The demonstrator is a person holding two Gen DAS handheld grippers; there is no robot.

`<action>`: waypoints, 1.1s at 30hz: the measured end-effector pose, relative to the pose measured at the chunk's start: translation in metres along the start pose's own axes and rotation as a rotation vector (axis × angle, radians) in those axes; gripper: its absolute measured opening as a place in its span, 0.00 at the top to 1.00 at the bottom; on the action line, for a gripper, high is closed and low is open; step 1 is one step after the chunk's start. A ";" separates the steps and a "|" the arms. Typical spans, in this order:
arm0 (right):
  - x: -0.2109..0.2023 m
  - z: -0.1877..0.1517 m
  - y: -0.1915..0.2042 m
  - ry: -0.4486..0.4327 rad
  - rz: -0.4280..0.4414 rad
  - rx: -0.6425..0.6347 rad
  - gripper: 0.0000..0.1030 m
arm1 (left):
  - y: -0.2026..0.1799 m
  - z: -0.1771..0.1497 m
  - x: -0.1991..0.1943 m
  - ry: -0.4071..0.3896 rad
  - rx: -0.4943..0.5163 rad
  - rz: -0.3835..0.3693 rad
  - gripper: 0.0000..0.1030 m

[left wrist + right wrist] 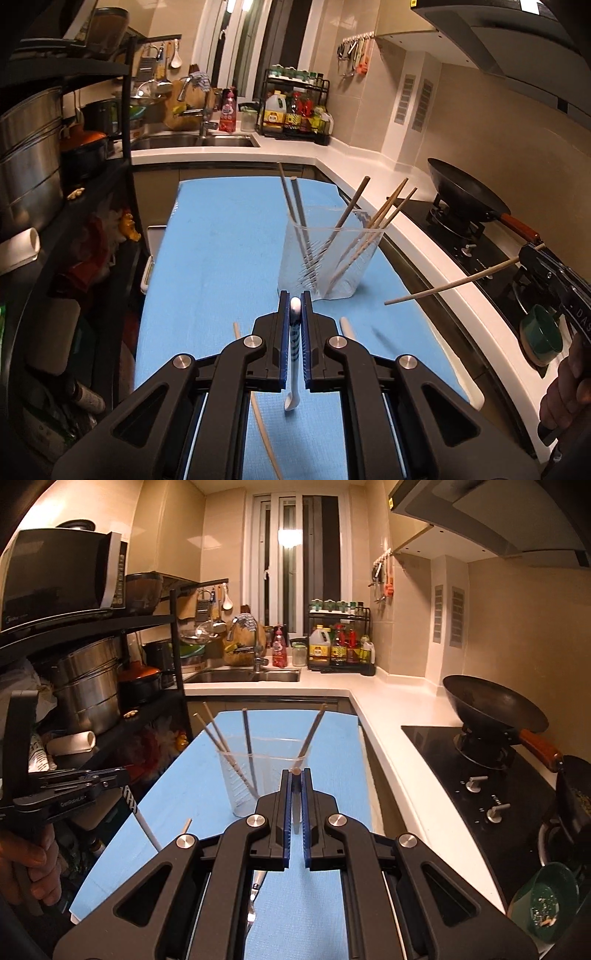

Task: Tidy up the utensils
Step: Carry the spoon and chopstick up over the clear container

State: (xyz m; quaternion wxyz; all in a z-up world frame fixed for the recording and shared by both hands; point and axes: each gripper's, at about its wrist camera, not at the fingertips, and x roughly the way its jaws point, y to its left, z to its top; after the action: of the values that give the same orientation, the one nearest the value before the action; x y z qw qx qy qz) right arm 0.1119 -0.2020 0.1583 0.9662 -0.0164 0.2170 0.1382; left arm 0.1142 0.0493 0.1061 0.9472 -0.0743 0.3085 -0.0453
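Both tongs clamped: left on white spoon, right on chopstick; side lettering perhaps "GenRoboLid".

Beige-tiled kitchen walls, white L-shaped counter, tall window, warm dim light.

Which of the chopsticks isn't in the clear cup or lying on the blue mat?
The pale wooden chopstick gripped by the right gripper, held in the air over the counter edge. The others stand in the clear cup or lie on the blue mat.
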 end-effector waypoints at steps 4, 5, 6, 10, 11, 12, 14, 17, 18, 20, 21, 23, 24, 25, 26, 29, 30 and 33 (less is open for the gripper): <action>0.004 0.005 -0.009 0.043 0.024 0.055 0.95 | -0.007 0.009 0.000 0.020 0.015 0.008 0.94; 0.005 0.006 -0.010 0.052 0.027 0.063 0.95 | -0.009 0.010 0.000 0.022 0.019 0.013 0.94; 0.005 0.008 -0.011 0.056 0.029 0.066 0.95 | -0.011 0.011 -0.001 0.024 0.023 0.016 0.94; 0.006 0.012 -0.014 0.086 0.029 0.088 0.95 | -0.014 0.016 -0.002 0.025 0.020 0.012 0.94; 0.007 0.013 -0.015 0.095 0.034 0.097 0.95 | -0.014 0.017 -0.003 0.024 0.020 0.011 0.94; 0.008 0.014 -0.016 0.101 0.036 0.100 0.95 | -0.015 0.017 -0.003 0.024 0.023 0.011 0.94; 0.008 0.017 -0.015 0.106 0.037 0.086 0.95 | -0.018 0.020 -0.004 0.024 0.029 0.011 0.94; 0.008 0.026 -0.016 0.102 0.054 0.100 0.95 | -0.021 0.026 -0.006 0.022 0.043 0.003 0.94; 0.009 0.031 -0.018 0.102 0.066 0.114 0.95 | -0.021 0.029 -0.006 0.022 0.047 0.000 0.94; 0.009 0.039 -0.019 0.097 0.074 0.120 0.95 | -0.021 0.035 -0.007 0.024 0.050 -0.009 0.94; 0.010 0.044 -0.019 0.092 0.071 0.113 0.95 | -0.021 0.040 -0.009 0.020 0.051 -0.016 0.94; 0.010 0.056 -0.018 0.077 0.072 0.102 0.95 | -0.020 0.051 -0.010 0.010 0.050 -0.020 0.94; 0.010 0.061 -0.017 0.070 0.075 0.098 0.95 | -0.019 0.057 -0.012 0.004 0.048 -0.023 0.94; 0.009 0.069 -0.016 0.061 0.078 0.090 0.95 | -0.018 0.063 -0.013 -0.002 0.045 -0.028 0.94; 0.008 0.075 -0.016 0.050 0.081 0.082 0.95 | -0.017 0.070 -0.014 -0.007 0.042 -0.035 0.94; 0.008 0.096 -0.015 0.022 0.083 0.067 0.95 | -0.017 0.093 -0.015 -0.026 0.036 -0.056 0.94; 0.009 0.103 -0.015 0.015 0.086 0.063 0.95 | -0.017 0.099 -0.015 -0.031 0.035 -0.060 0.94; 0.008 0.119 -0.013 -0.018 0.088 0.046 0.95 | -0.022 0.123 -0.014 -0.059 0.042 -0.069 0.94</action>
State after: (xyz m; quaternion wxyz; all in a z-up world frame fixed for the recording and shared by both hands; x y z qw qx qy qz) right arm 0.1719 -0.2014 0.2626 0.9612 0.0164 0.2121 0.1757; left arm 0.1743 0.0438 0.2162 0.9552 -0.0662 0.2765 -0.0824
